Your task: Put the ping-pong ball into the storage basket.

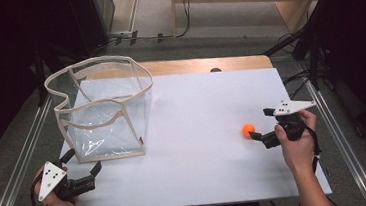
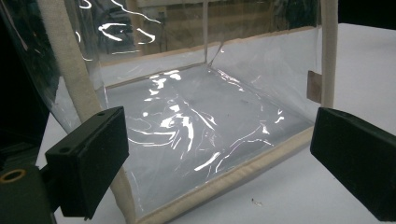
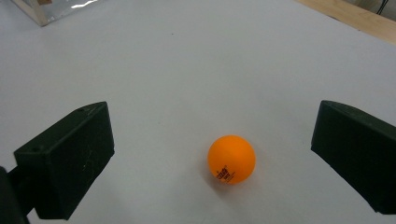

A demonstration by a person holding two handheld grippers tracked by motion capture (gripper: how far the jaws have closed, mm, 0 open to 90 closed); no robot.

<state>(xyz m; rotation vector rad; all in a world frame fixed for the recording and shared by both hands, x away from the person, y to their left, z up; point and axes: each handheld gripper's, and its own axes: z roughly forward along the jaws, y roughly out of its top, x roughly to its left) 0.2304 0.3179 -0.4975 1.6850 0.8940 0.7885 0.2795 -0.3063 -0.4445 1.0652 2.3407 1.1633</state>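
Nearest, at the lower left of the high view, the left gripper (image 1: pixel 82 162) waits with jaws spread at the near corner of the clear bag (image 1: pixel 102 110). Right of centre, the right gripper (image 1: pixel 262 125), also released, brackets the orange ball (image 1: pixel 248 130) on the white table (image 1: pixel 202 171). Judging by this, the grasp is pending: advance slightly, then close on the ball.

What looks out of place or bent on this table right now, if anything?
The clear bag at the table's left stands upright, but its cream rim sags and waves instead of holding a square mouth. The orange ball lies loose between the open jaws of the right claw. Nothing is spilled or broken.
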